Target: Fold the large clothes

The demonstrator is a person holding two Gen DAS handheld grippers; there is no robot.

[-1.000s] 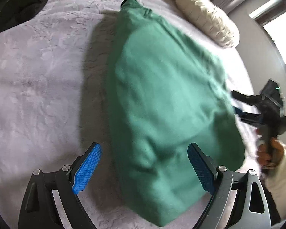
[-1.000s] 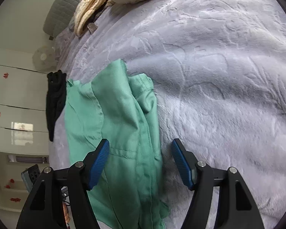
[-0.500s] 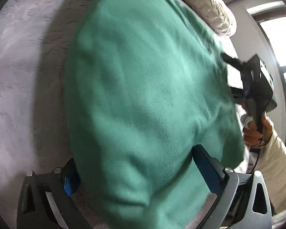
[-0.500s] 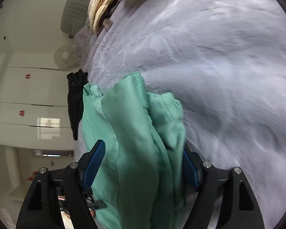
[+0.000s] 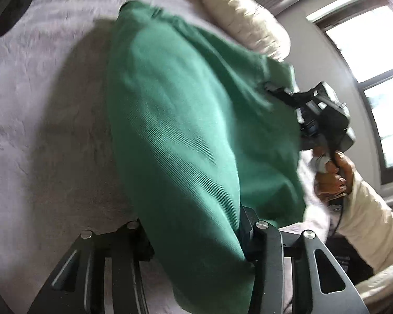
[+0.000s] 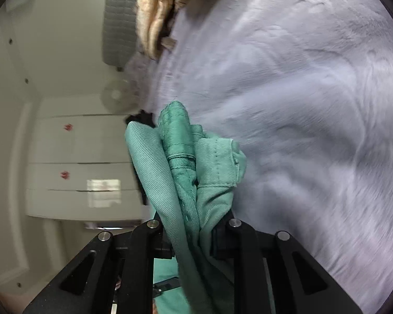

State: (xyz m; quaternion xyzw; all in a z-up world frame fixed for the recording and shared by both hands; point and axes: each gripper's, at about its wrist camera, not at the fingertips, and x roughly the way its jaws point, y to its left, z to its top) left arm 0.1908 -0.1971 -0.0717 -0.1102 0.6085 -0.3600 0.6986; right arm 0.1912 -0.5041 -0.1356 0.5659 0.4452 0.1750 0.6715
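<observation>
green garment (image 5: pixel 186 136): bunched, lifted over the grey bedspread (image 5: pixel 39 130)
left gripper (image 5: pixel 196 238): jaws just closed, pinching a thick fold of it
right gripper (image 6: pixel 194 233): jaws just closed, clamped on its gathered edge
pillow (image 5: pixel 249 21): cream, behind garment

Bed with pale lilac textured bedspread (image 6: pixel 314 104) fills most of both views. Cream quilted pillow (image 5: pixel 249 23) at its far end, tan knitted blanket (image 6: pixel 150 18) bunched beside it. Grey quilted headboard (image 6: pixel 120 18) against off-white wall (image 6: pixel 60 39). White glossy wardrobe with small red decals (image 6: pixel 78 170) on its doors. Dark-framed window (image 5: pixel 366 65), bright daylight, grey wall around it.
</observation>
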